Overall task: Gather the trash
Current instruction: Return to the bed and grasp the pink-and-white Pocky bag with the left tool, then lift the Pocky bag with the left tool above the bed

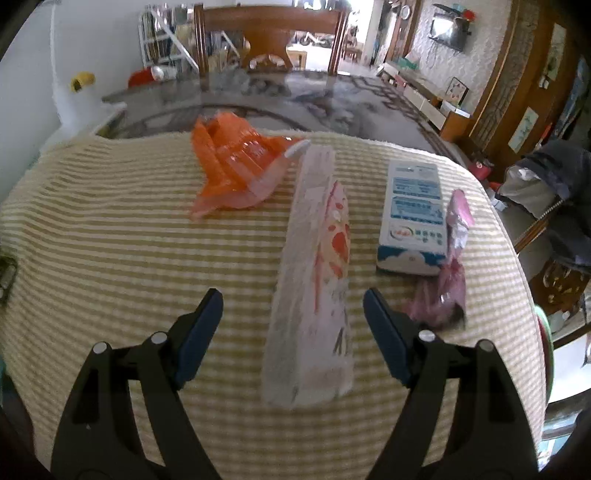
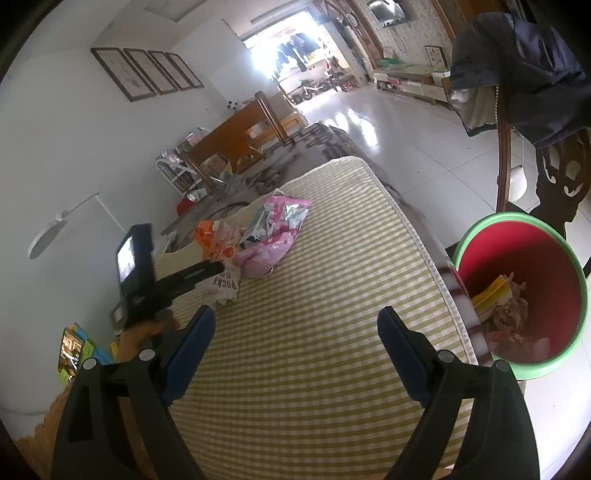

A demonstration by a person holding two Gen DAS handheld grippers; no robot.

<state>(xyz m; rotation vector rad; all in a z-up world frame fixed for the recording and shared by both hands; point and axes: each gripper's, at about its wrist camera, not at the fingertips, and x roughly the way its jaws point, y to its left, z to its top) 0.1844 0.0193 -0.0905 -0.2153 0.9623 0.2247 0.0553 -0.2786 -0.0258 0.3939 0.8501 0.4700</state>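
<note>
In the left wrist view, a long pale snack box (image 1: pixel 314 280) lies on the striped cloth (image 1: pixel 129 258), straight between the fingers of my open left gripper (image 1: pixel 293 306). An orange wrapper (image 1: pixel 232 166) lies farther back. A white and blue carton (image 1: pixel 413 218) and a pink wrapper (image 1: pixel 450 266) lie to the right. In the right wrist view, my right gripper (image 2: pixel 295 332) is open and empty above the cloth (image 2: pixel 314 332). The bin (image 2: pixel 569 258), red inside with a green rim, stands right of it and holds several wrappers (image 2: pixel 498 302). The left gripper (image 2: pixel 177 284) shows at the left beside the pink wrapper (image 2: pixel 273 236).
A glass-topped table (image 1: pixel 295 96) extends beyond the cloth, with a wooden chair (image 1: pixel 269 33) at its far end. A chair with dark clothes (image 2: pixel 517 74) stands behind the bin. The tiled floor (image 2: pixel 406 129) lies to the right of the table.
</note>
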